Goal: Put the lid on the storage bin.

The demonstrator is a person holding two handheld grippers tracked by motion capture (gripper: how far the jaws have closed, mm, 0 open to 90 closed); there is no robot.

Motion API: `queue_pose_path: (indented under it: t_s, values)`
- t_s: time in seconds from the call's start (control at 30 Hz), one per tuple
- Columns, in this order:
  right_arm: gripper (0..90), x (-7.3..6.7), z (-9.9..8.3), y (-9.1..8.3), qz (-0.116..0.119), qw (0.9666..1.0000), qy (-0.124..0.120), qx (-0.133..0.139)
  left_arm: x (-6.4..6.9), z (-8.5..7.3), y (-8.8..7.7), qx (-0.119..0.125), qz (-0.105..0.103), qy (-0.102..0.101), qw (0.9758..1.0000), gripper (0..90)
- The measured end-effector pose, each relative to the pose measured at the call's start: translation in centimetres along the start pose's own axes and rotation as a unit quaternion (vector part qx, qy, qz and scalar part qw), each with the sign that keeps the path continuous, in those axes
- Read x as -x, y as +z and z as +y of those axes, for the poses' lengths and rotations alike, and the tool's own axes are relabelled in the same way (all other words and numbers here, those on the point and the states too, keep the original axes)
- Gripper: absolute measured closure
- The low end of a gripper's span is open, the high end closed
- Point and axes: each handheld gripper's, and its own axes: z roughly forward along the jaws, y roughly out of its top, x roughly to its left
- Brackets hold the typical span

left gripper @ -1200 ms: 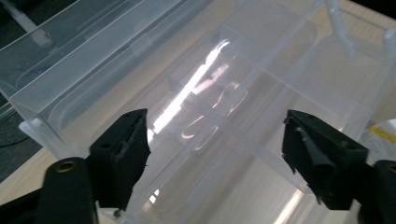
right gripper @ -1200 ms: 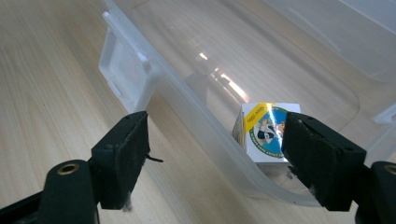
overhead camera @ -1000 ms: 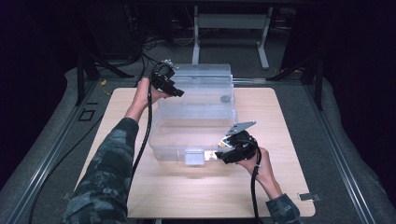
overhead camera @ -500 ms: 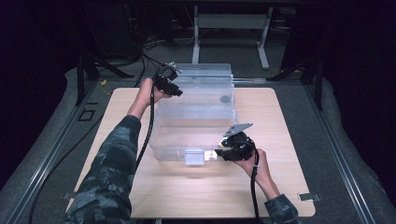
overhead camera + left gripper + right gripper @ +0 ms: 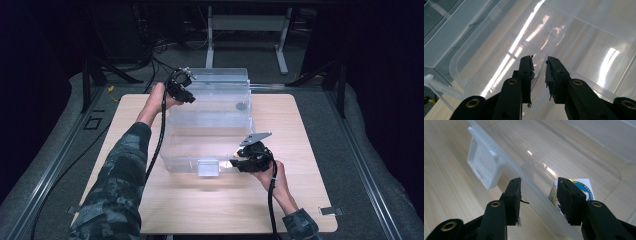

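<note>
We hold the right gripper (image 5: 234,163) at the near rim of the clear plastic storage bin (image 5: 210,131), just beside its white latch (image 5: 208,168); in the right gripper view the jaws straddle that rim (image 5: 534,195), one outside and one inside the wall next to a printed label (image 5: 584,188), and they have just been closing, though we cannot tell whether the pads yet press on it. The bin stands in the middle of the wooden tabletop (image 5: 165,210), its long side running away from us. We judge it light and apparently empty, with thin walls that flex and a smooth, slippery surface, so we take it by the thickened rim, which is stiffer than the panels, and at two opposite points so that it cannot twist. At the far left corner we hold the left gripper (image 5: 191,98), whose jaws have just been closing and now stand narrow around the thin edge of the bin's wall (image 5: 539,75); we read this as a grip on the bin. The tabletop is flat and pale, giving room to slide the bin. Beyond it lie a dark padded floor (image 5: 365,130), cables (image 5: 160,47) and a metal stand (image 5: 245,25) in an unlit room.
</note>
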Motion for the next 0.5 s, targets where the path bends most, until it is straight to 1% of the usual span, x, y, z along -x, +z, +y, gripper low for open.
queue_pose_path:
  t_s: [0.1,0.23,0.33,0.5]
  values:
    - [54.5,-0.03,0.00,0.01,-0.001,1.0000,0.004,0.002,0.05,0.07,-0.15,0.000,-0.001,0.004,1.0000,75.2]
    - [53.6,-0.15,0.03,0.04,-0.005,0.9999,0.013,0.001,0.09,0.19,-0.38,-0.001,-0.008,0.003,1.0000,76.4]
    - [53.0,-0.34,0.05,0.09,-0.016,0.9998,0.015,0.001,0.12,0.30,-0.47,-0.003,-0.008,0.002,1.0000,76.9]
    - [52.5,-0.45,0.02,0.12,-0.019,0.9997,0.017,0.003,0.38,0.76,-0.71,-0.012,-0.009,0.006,0.9999,78.1]
